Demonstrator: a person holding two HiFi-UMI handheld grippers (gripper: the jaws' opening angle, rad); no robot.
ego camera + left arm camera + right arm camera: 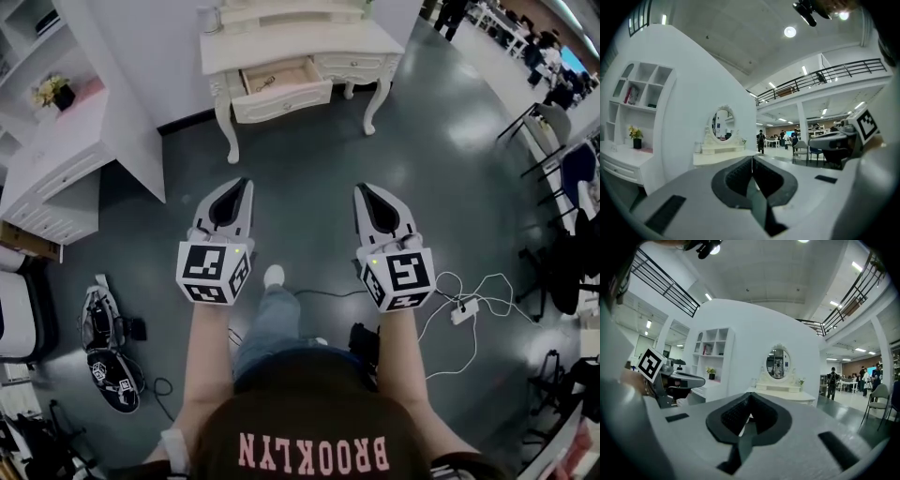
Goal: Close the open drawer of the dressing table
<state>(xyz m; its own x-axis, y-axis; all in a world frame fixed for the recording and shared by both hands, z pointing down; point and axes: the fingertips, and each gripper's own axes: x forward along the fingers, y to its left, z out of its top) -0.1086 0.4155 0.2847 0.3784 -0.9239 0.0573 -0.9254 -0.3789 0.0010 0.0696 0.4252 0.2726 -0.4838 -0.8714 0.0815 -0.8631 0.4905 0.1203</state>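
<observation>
The person is holding both grippers out level, side by side above the grey floor (309, 169). The left gripper (246, 184) is showing its jaws pressed together with nothing between them. The right gripper (362, 188) is also showing closed, empty jaws. The white dressing table (309, 45) is standing well ahead of both grippers, apart from them. Its open drawer (281, 89) is sticking out of the front toward the grippers, straight ahead of the left gripper and ahead-left of the right one. A round mirror (777, 363) is rising at the far edge of the tabletop. A white shelf unit (70, 141) carrying a potted plant (58, 94) is standing ahead-left of the left gripper. A white power strip (464, 310) with its cable is lying on the floor to the right of the right gripper
</observation>
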